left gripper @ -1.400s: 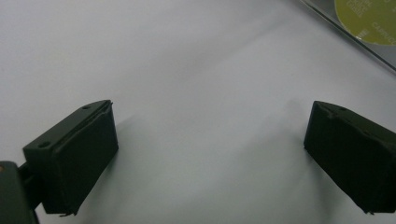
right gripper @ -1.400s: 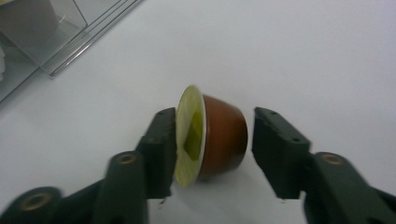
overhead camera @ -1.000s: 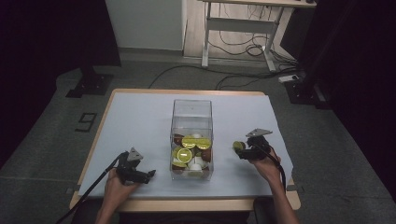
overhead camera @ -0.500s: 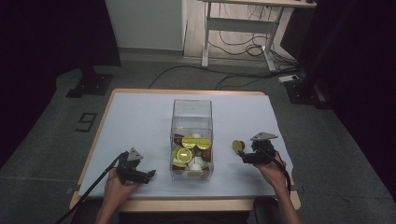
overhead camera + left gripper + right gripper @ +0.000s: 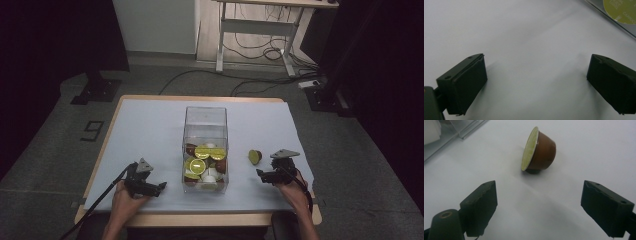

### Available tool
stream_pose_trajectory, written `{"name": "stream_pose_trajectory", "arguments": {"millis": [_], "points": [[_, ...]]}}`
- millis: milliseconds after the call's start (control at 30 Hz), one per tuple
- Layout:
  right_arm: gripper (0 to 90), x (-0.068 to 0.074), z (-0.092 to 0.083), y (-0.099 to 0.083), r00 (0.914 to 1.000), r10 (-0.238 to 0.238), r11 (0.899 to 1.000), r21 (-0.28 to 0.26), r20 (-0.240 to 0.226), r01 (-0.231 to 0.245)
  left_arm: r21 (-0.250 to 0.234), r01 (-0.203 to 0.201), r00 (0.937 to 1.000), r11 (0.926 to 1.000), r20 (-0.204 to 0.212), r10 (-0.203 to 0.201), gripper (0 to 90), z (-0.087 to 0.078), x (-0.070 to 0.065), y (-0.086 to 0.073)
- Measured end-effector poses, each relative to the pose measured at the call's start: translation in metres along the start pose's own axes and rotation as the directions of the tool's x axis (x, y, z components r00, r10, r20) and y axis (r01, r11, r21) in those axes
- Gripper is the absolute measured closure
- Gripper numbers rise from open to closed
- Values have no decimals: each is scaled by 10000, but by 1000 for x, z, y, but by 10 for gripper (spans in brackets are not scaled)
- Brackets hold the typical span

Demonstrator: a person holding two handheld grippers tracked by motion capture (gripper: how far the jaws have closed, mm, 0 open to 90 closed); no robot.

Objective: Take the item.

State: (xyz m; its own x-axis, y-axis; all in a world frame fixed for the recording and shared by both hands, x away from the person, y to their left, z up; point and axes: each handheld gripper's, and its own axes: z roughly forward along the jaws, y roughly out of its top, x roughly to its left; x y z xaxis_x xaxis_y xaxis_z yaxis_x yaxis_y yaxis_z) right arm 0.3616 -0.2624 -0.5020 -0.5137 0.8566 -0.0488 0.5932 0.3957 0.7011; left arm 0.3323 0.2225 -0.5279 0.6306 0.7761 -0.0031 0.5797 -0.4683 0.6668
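A brown capsule with a pale green lid (image 5: 254,157) (image 5: 539,152) lies on its side on the white table cover, just right of a clear plastic box (image 5: 205,120). The box holds several capsules (image 5: 202,165), brown with green lids and white. My right gripper (image 5: 260,173) (image 5: 539,188) sits a little short of the lone capsule. Its jaws have just been opening and stand open with nothing between them. My left gripper (image 5: 162,186) (image 5: 537,60) rests open on the cover left of the box, its jaws empty. The box edge (image 5: 614,20) crosses the top right of the left gripper view.
The wooden table edge (image 5: 200,219) runs close under both hands. The white cover (image 5: 150,125) stretches beyond the box. On the floor behind are cables (image 5: 260,52) and a desk frame (image 5: 255,27).
My right gripper has drawn back from the capsule toward the near table edge and its jaws have widened. The capsule stays lying on the cover. The left gripper has not moved.
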Motion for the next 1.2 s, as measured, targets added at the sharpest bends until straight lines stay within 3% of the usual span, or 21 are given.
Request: {"name": "stream_pose_trajectory", "arguments": {"millis": [467, 767, 1200], "points": [[36, 5, 17, -20, 9996, 182, 9994, 296, 216, -188, 0, -6, 10000, 10000, -2, 6, 22, 0, 0, 0], [0, 1, 20, -29, 9977, 678, 9975, -205, 29, -677, -6, -3, 10000, 10000, -5, 3, 22, 0, 0, 0], [0, 1, 20, -30, 9975, 701, 9972, -254, 32, -700, -15, -13, 10000, 10000, -6, 13, 22, 0, 0, 0]]}}
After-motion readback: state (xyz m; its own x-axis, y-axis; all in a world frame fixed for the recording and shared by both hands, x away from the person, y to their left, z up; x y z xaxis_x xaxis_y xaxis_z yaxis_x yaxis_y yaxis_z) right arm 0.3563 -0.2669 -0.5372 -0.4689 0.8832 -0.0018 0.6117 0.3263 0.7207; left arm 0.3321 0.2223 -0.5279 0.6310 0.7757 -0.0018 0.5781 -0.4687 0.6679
